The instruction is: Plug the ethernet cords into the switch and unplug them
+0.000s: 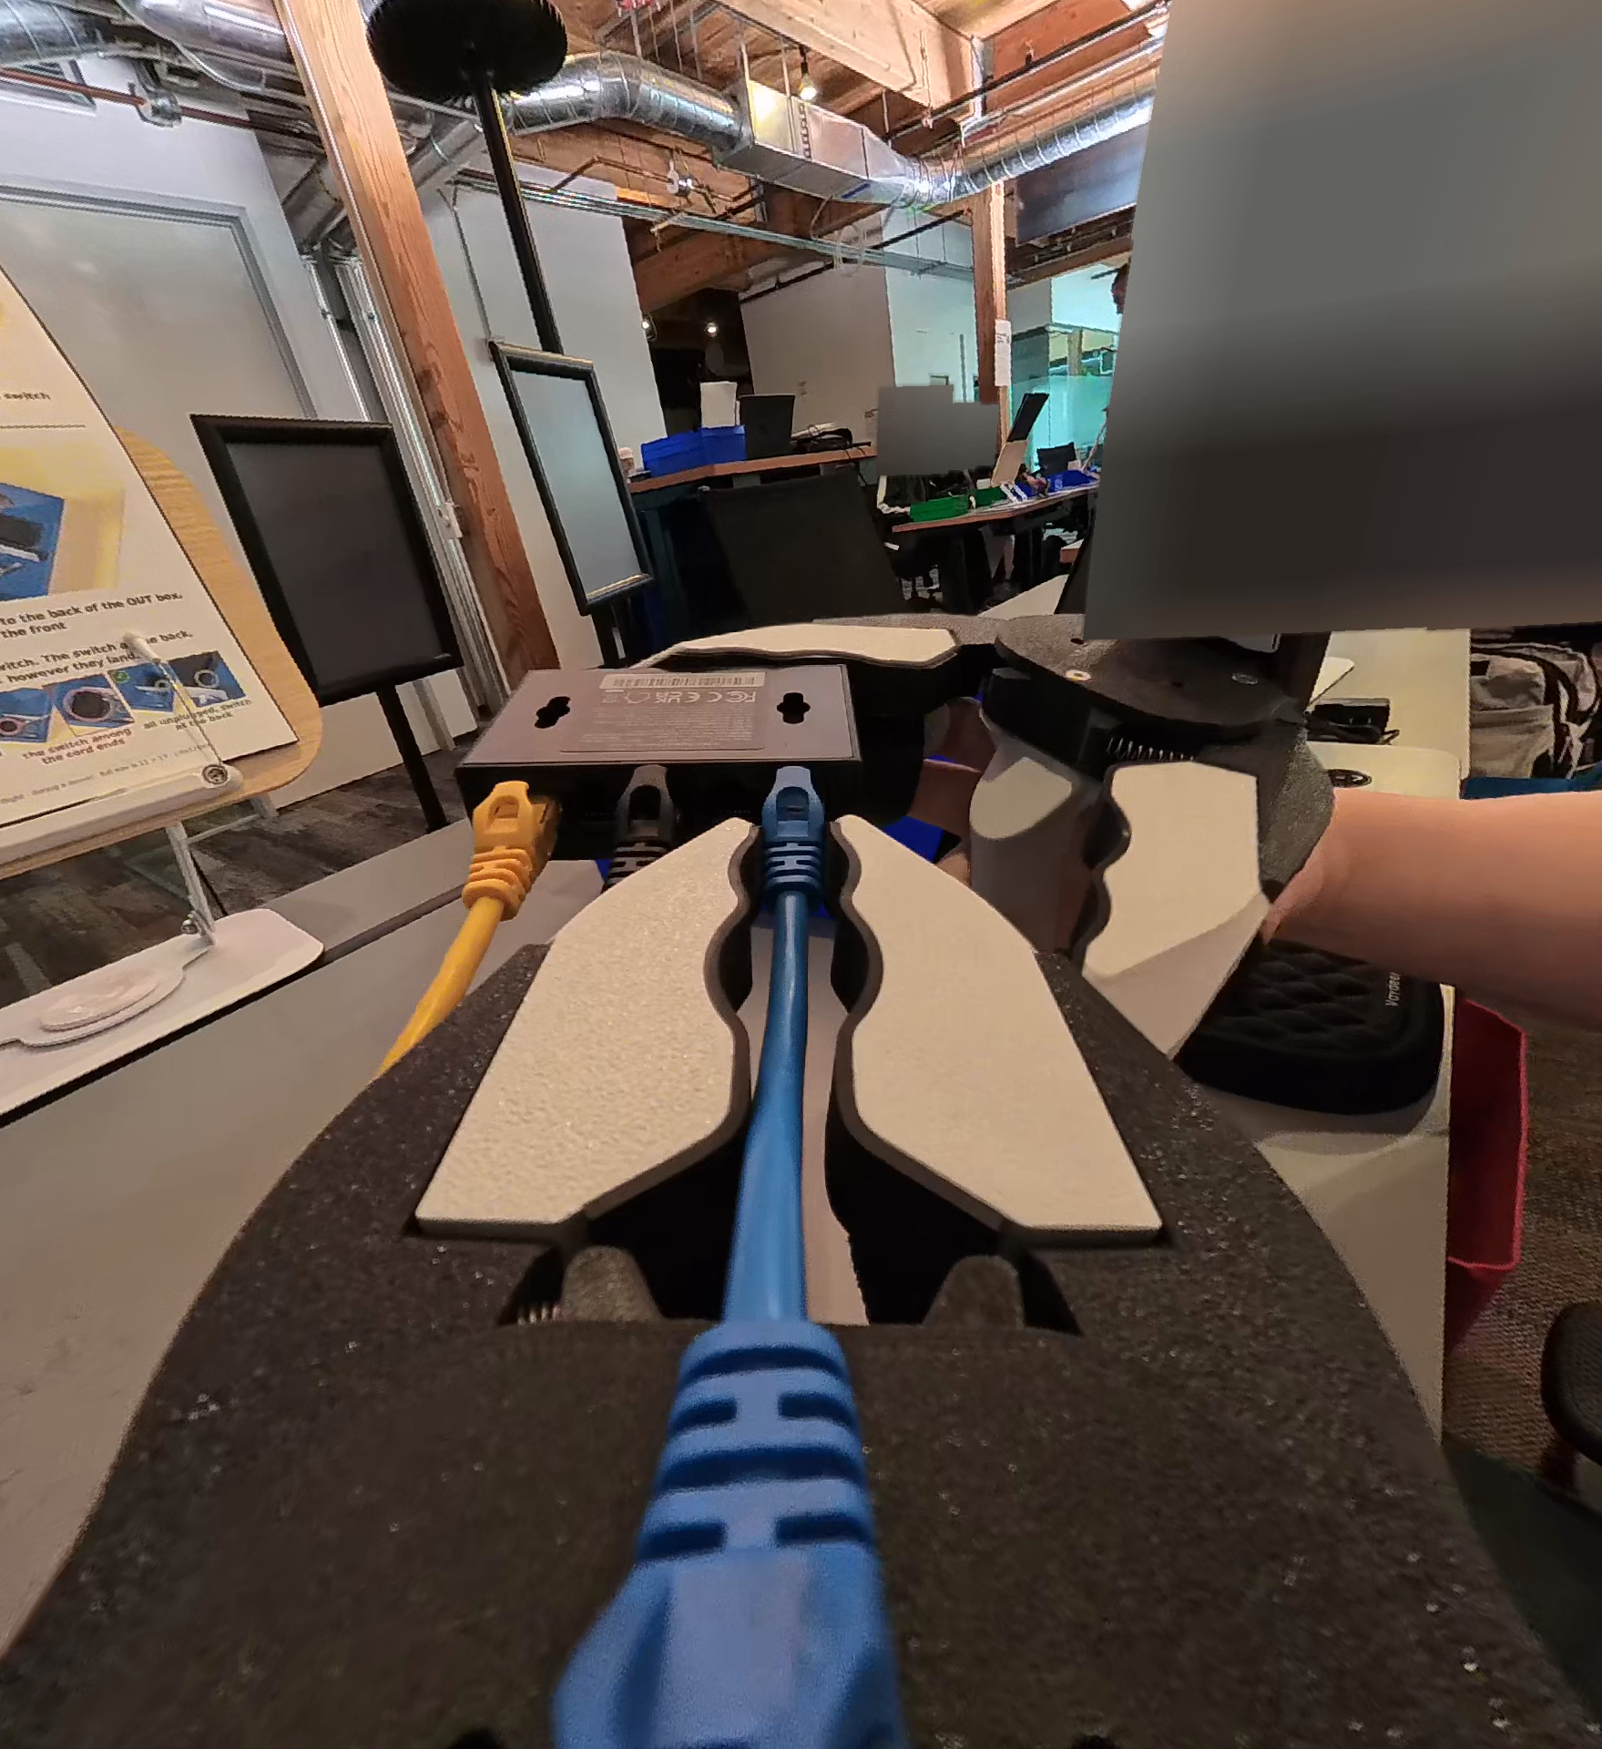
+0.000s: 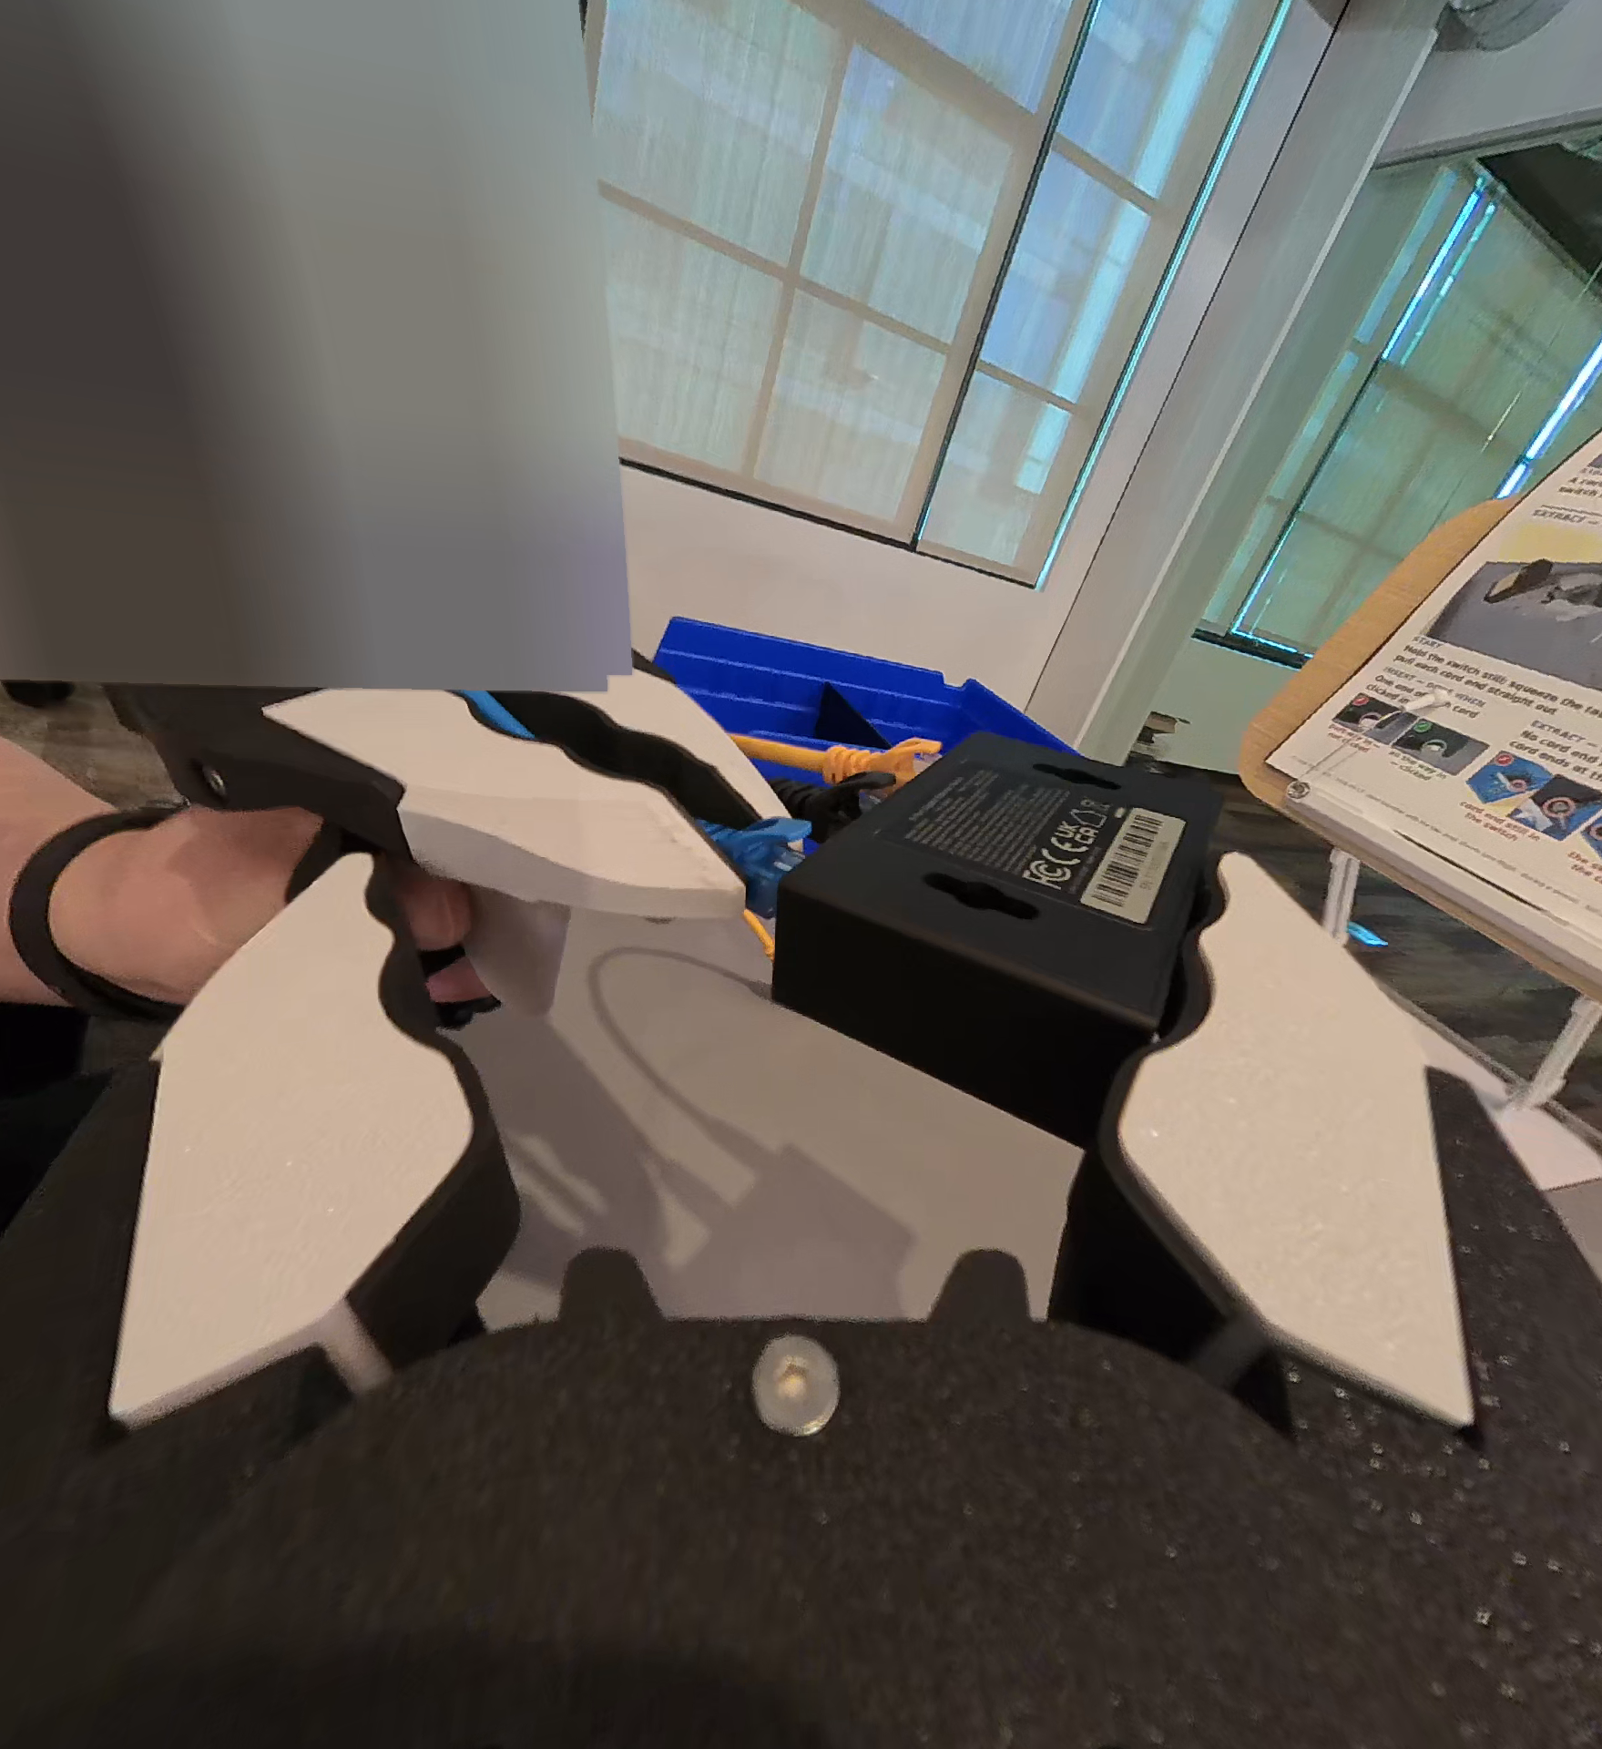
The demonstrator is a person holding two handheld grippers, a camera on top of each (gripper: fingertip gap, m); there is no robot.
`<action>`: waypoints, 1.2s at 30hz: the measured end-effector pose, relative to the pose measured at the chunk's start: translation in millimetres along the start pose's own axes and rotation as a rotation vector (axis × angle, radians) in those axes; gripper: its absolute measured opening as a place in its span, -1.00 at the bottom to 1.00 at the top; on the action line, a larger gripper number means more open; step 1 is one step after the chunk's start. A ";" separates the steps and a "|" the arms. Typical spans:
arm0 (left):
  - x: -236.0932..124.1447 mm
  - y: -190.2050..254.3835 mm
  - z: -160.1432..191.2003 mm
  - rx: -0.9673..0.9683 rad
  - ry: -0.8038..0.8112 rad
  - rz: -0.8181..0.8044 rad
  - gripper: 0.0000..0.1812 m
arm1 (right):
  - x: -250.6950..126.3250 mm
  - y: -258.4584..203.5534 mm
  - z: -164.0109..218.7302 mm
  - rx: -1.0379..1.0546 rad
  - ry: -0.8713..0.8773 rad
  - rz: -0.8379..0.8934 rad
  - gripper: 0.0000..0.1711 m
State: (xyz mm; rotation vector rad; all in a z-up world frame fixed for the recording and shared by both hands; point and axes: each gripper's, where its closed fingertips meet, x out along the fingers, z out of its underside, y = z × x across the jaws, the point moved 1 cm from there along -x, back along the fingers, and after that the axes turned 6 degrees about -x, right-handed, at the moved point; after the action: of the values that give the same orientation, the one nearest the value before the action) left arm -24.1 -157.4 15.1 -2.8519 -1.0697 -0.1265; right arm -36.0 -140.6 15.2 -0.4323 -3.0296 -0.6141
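Observation:
The black switch point(image 1: 664, 710) lies label side up, its ports facing me. A yellow cord point(image 1: 503, 852), a black cord point(image 1: 645, 804) and a blue cord point(image 1: 783, 994) sit in its ports. My left gripper point(image 1: 789, 833) is shut on the blue cord's boot right at the port. The cord's other plug point(image 1: 759, 1514) lies on the gripper body. My right gripper point(image 2: 801, 866) is open wide. The switch point(image 2: 1014, 852) rests against its right finger point(image 2: 1289, 1088), clear of the left one. The left gripper's fingers point(image 2: 541, 814) reach in from the left.
A blue bin point(image 2: 778, 672) sits behind the switch on the white table point(image 2: 778, 1136). An instruction board on a stand point(image 1: 68, 615) is at the left and shows at the right in the right wrist view point(image 2: 1487, 738). Black framed signs point(image 1: 333, 549) stand beyond the table. My two grippers' fingertips are within a few centimetres of each other.

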 end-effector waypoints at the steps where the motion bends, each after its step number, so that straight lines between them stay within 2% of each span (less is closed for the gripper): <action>1: -0.3 0.1 0.2 0.003 0.001 -0.001 -0.87 | 0.0 -0.4 -0.9 0.021 0.010 -0.002 0.69; 28: 0.9 -7.2 8.3 -0.030 -0.057 -0.002 -0.87 | 6.4 -0.6 9.8 0.032 -0.040 0.029 0.70; 36: -0.2 -7.5 -2.5 -0.005 -0.017 0.021 -0.88 | 6.3 1.7 1.8 -0.013 -0.026 0.016 0.68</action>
State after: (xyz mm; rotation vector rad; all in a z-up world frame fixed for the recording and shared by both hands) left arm -29.3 -152.2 18.0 -2.8727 -1.0428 -0.1040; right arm -41.5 -136.8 14.6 -0.4678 -3.0455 -0.6324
